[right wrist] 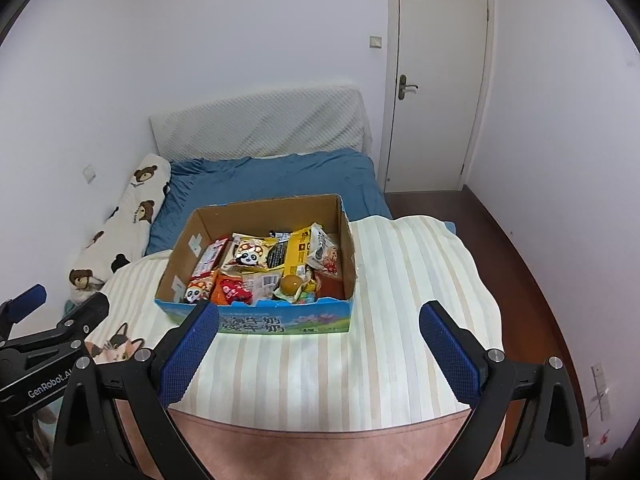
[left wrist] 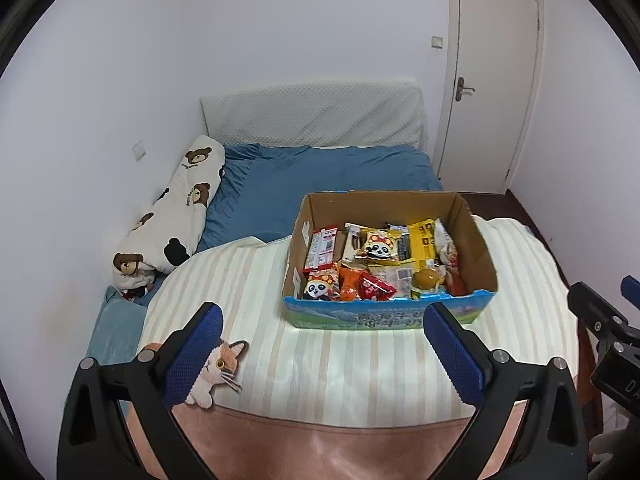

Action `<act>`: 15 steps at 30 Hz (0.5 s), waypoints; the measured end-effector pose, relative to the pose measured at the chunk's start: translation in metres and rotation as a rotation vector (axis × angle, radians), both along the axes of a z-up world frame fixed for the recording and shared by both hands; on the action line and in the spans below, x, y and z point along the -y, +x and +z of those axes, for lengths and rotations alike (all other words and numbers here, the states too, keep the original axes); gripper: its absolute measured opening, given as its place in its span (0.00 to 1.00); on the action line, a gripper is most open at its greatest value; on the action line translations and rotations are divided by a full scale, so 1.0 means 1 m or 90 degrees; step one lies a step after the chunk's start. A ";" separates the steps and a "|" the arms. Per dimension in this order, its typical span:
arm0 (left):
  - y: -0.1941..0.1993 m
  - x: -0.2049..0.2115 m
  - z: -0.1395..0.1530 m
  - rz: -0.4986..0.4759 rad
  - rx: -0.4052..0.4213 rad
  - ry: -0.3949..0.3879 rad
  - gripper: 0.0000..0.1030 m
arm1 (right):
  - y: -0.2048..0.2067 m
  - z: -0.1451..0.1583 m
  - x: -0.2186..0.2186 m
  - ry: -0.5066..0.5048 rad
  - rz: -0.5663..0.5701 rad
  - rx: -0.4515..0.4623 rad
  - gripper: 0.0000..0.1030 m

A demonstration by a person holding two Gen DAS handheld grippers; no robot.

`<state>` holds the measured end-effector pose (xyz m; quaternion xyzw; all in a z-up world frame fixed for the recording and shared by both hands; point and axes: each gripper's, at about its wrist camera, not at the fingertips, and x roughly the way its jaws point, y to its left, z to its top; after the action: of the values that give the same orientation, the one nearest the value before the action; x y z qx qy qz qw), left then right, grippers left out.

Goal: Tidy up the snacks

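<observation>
An open cardboard box (left wrist: 476, 244) with a blue printed front stands on a cream striped blanket (left wrist: 320, 368) on the bed; it also shows in the right wrist view (right wrist: 348, 256). It holds several snack packets, among them panda-print bags (left wrist: 378, 245) (right wrist: 250, 257), a yellow packet (left wrist: 424, 240) and a round brown jelly cup (left wrist: 424, 279) (right wrist: 291, 285). My left gripper (left wrist: 322, 318) is open and empty, in front of the box. My right gripper (right wrist: 320, 316) is open and empty, also in front of the box.
A bear-print pillow (left wrist: 176, 208) lies along the left wall. A blue sheet (left wrist: 320, 176) and white headboard cushion (left wrist: 312, 116) lie behind the box. A cat plush (left wrist: 218, 368) sits at the blanket's left edge. A white door (left wrist: 492, 76) is at right.
</observation>
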<state>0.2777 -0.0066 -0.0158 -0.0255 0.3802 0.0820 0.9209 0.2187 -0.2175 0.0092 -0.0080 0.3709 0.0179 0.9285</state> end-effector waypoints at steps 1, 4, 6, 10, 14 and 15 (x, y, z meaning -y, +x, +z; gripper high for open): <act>0.004 0.000 -0.002 0.001 -0.003 0.000 1.00 | 0.006 -0.004 0.000 -0.003 -0.001 -0.003 0.99; 0.016 -0.001 -0.011 0.006 -0.016 0.001 1.00 | 0.016 -0.012 -0.001 -0.006 -0.008 -0.012 0.99; 0.021 -0.002 -0.015 0.010 -0.019 0.003 1.00 | 0.023 -0.018 -0.001 -0.010 -0.012 -0.018 0.99; 0.029 -0.002 -0.024 0.009 -0.034 0.000 1.00 | 0.031 -0.027 -0.001 -0.012 -0.018 -0.030 0.99; 0.034 -0.002 -0.030 0.007 -0.041 -0.007 1.00 | 0.033 -0.032 -0.001 -0.020 -0.020 -0.037 0.99; 0.034 -0.002 -0.030 0.007 -0.041 -0.008 1.00 | 0.033 -0.032 -0.001 -0.021 -0.021 -0.038 0.99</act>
<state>0.3121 -0.0047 -0.0456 -0.0309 0.4101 0.0854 0.9075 0.2515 -0.2168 -0.0228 -0.0168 0.3990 -0.0031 0.9168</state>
